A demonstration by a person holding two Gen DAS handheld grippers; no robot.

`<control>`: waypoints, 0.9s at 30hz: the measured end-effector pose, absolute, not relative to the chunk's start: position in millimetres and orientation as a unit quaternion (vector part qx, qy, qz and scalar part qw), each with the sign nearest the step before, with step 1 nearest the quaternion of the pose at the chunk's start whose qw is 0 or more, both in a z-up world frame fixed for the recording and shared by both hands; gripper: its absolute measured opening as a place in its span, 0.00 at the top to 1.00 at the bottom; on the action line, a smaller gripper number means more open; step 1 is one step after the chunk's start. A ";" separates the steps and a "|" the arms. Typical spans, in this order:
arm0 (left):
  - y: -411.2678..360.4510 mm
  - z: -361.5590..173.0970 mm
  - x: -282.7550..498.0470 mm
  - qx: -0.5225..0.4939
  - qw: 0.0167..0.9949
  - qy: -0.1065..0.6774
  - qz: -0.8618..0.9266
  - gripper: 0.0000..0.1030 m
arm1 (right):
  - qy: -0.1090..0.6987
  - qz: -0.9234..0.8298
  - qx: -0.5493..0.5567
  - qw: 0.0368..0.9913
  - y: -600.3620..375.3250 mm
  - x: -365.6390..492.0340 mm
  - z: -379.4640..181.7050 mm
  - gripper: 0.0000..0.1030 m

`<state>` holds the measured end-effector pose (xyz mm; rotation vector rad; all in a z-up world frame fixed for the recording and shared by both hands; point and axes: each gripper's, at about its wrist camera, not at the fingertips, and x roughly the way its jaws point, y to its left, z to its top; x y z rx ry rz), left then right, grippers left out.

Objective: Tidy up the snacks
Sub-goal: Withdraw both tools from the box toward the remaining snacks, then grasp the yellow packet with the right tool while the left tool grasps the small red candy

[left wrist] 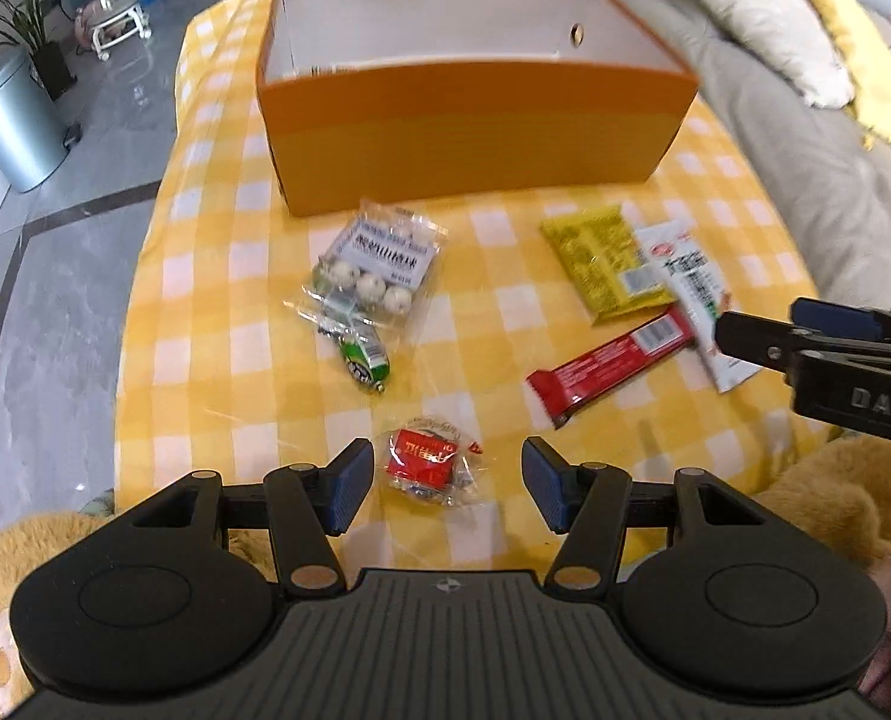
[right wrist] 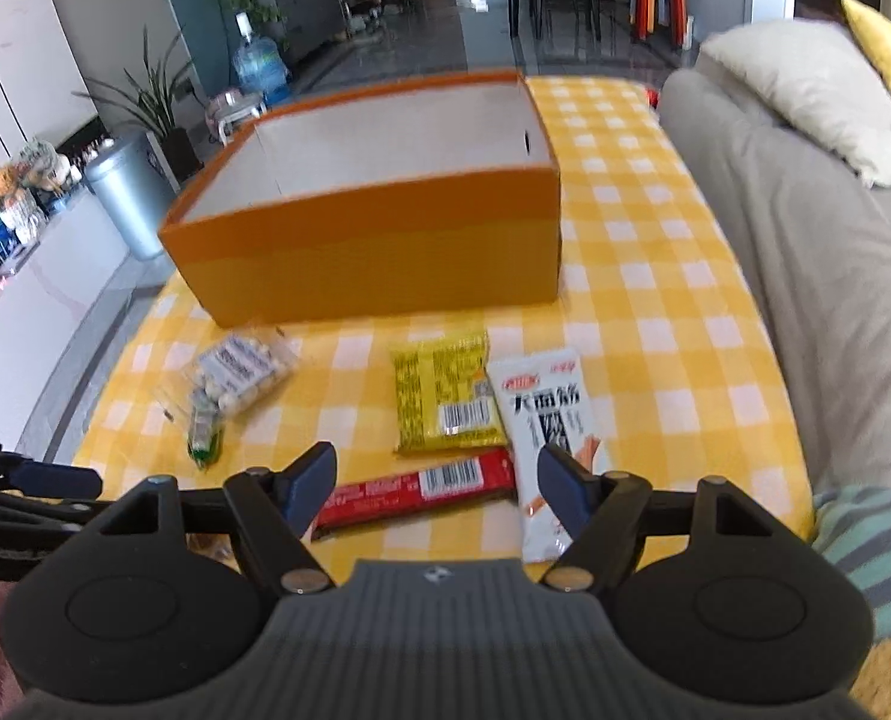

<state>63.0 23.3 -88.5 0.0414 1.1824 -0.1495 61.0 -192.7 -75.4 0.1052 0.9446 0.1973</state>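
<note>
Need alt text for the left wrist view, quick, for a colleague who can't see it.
The open left gripper hovers over a small red snack packet on a yellow checked tablecloth. Beyond lie more snacks and an open orange box; the right gripper reaches in at right.

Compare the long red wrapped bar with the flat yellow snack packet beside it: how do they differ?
The long red wrapped bar is narrow and stick-like; the flat yellow snack packet is broad and rectangular. The bar lies crosswise on the checked cloth, the packet lengthwise toward the orange box. The bar sits between the open right gripper's fingers; the packet lies beyond them. Both show barcodes and remain outside the box.
</note>
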 end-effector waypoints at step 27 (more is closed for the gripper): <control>14.4 -132.1 88.1 0.038 0.813 0.579 -0.046 0.55 | 0.507 0.122 0.063 0.851 -182.6 99.5 -117.8 0.35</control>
